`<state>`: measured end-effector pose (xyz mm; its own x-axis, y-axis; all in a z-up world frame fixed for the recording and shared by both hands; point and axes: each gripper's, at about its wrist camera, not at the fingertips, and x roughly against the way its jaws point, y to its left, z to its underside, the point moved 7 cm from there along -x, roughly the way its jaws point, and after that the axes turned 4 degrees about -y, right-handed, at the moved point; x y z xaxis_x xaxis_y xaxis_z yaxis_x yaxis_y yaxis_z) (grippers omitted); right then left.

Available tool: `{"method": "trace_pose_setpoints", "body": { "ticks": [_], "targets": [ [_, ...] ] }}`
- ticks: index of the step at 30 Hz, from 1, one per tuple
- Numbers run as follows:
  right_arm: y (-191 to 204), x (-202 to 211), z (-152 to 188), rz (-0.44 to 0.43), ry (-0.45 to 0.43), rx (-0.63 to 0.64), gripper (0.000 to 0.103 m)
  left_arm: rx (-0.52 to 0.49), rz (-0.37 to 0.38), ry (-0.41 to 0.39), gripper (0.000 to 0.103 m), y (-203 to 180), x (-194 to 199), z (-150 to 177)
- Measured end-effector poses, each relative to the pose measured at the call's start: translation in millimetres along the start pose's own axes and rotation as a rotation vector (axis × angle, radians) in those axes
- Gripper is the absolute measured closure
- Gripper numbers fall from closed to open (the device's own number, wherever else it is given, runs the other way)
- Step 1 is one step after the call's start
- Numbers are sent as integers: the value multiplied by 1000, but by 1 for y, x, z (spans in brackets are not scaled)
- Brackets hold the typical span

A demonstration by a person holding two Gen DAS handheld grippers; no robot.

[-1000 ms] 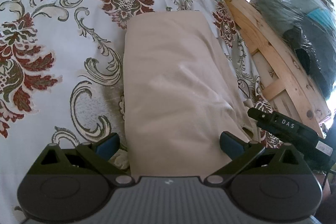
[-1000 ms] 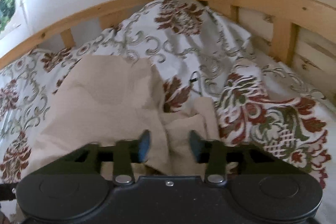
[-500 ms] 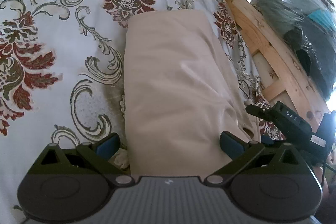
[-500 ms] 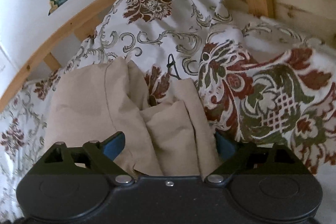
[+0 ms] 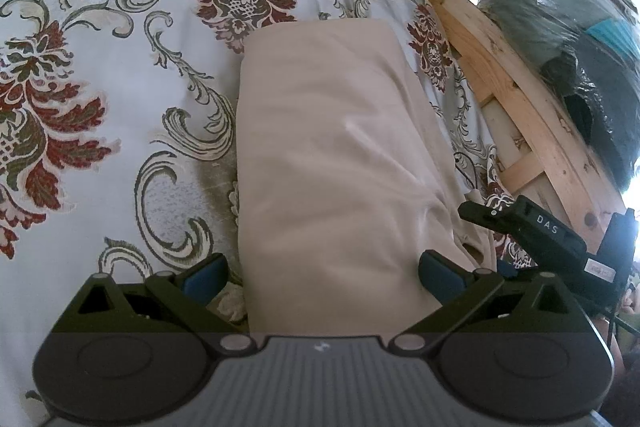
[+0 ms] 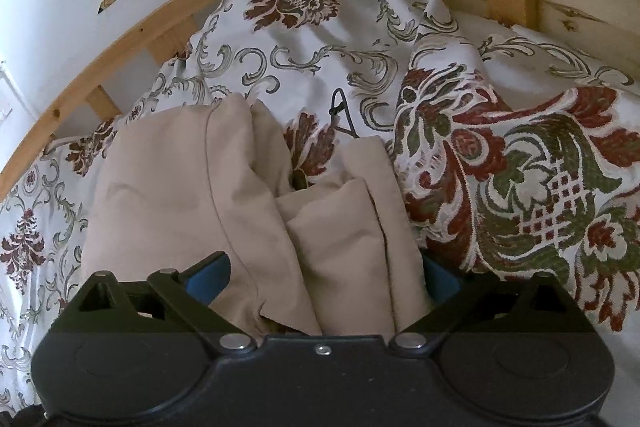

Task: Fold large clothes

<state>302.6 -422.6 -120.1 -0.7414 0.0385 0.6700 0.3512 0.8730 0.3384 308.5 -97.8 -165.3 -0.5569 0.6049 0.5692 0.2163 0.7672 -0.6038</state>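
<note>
A beige garment (image 5: pixel 332 155) lies folded into a long strip on a floral bedspread (image 5: pixel 100 99). My left gripper (image 5: pixel 320 273) is open, its blue pads standing either side of the strip's near end. My right gripper (image 6: pixel 326 275) is open too, its jaws wide around the bunched, creased end of the same beige garment (image 6: pixel 240 211). The right gripper's black body also shows in the left wrist view (image 5: pixel 536 231), at the garment's right edge.
A wooden bed frame (image 5: pixel 516 99) runs along the right and far sides. Plastic-wrapped bundles (image 5: pixel 568 7) are piled beyond it. In the right wrist view the bedspread (image 6: pixel 520 167) is rucked up high to the right, with a small black cord (image 6: pixel 340 115) lying on it.
My right gripper went from nearly shut on the fabric to wide open and moved closer over the bunched end. My left gripper stayed open and still.
</note>
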Motion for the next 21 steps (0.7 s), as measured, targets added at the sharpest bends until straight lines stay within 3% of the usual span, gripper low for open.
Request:
{"method": "trace_pose_setpoints", "body": {
  "ticks": [8, 13, 17, 21],
  "targets": [
    [4, -4, 2, 24, 6, 46, 2, 3, 1, 1, 0, 1, 0, 0],
    [6, -7, 5, 64, 5, 93, 8, -39, -22, -21, 0, -4, 1, -3],
    [12, -9, 10, 51, 13, 118, 26, -57, -15, -25, 1, -5, 5, -13],
    [17, -9, 13, 33, 15, 144, 38, 14, 37, -98, 1, 10, 14, -32]
  ]
}}
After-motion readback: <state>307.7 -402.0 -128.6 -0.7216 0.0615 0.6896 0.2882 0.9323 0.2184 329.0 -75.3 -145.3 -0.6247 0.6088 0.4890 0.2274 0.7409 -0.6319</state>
